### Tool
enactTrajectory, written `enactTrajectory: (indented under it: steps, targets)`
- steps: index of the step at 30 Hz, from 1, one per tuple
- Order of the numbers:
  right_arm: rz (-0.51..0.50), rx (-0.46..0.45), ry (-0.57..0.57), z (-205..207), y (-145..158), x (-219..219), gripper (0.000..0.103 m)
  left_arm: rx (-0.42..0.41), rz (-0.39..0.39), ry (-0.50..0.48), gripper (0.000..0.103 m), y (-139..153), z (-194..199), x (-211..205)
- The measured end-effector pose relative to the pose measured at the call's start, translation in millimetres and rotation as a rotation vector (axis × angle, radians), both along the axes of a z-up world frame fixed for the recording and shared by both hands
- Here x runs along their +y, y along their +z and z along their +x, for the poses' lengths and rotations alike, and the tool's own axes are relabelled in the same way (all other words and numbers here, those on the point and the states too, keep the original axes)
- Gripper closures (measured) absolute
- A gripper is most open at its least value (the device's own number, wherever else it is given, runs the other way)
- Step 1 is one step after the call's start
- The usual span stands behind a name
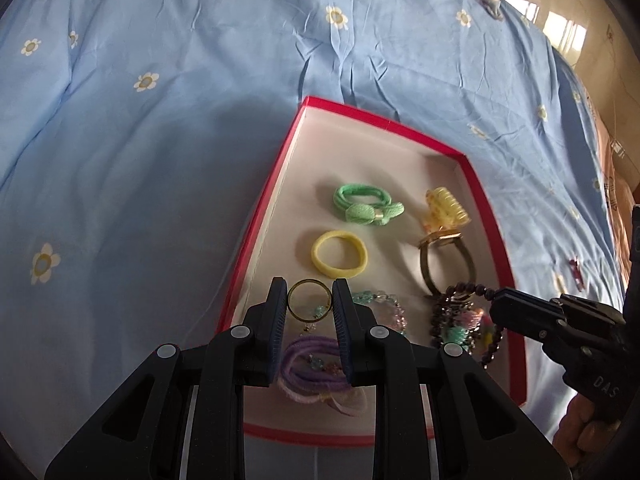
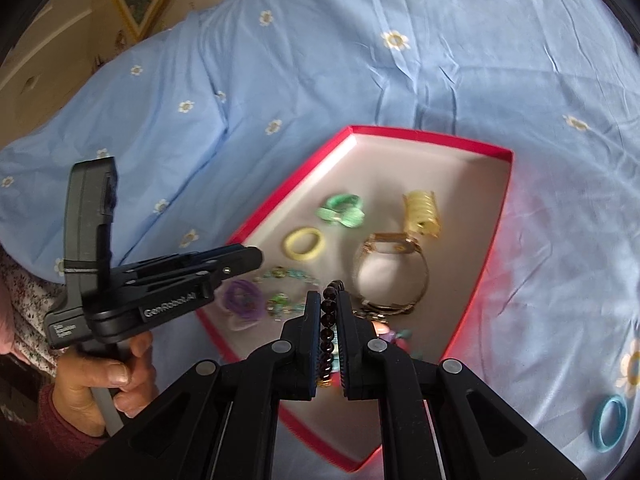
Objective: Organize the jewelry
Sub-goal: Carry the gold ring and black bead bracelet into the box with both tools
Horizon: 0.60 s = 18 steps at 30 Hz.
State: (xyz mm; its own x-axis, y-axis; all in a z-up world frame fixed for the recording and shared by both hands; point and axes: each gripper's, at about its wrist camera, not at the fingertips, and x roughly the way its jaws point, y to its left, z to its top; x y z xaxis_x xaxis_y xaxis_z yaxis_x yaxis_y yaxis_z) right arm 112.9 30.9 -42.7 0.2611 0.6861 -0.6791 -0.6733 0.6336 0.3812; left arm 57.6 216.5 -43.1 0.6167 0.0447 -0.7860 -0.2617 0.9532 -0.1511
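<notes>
Placing step: left hand-held gripper (image 1: 310, 306) pinches thin gold ring (image 1: 309, 299); right hand-held gripper (image 2: 329, 312) is clamped on dark beaded bracelet (image 2: 329, 322). Both over red-rimmed white tray (image 1: 360, 114) on the bed. Next: lower into free spots, then release.

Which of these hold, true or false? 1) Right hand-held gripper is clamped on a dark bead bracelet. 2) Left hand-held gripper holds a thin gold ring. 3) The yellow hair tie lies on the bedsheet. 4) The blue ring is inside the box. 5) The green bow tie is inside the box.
1) True: the right hand-held gripper is shut on the dark bead bracelet.
2) True: left hand-held gripper, gold ring.
3) False: the yellow hair tie lies in the red box.
4) False: the blue ring lies on the bedsheet.
5) True: green bow tie.
</notes>
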Motion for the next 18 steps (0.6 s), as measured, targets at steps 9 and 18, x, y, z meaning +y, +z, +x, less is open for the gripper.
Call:
enactTrajectory:
  steps: [9, 18]
  targets:
    - [-0.031, 0.015, -0.018, 6, -15, -1, 0.096, 0.025, 0.015, -0.021, 0.081, -7, 5, -3]
    - [-0.044, 0.011, -0.022, 7, -16, 0, 0.096, 0.031, 0.017, -0.023, 0.081, -5, 7, -3]
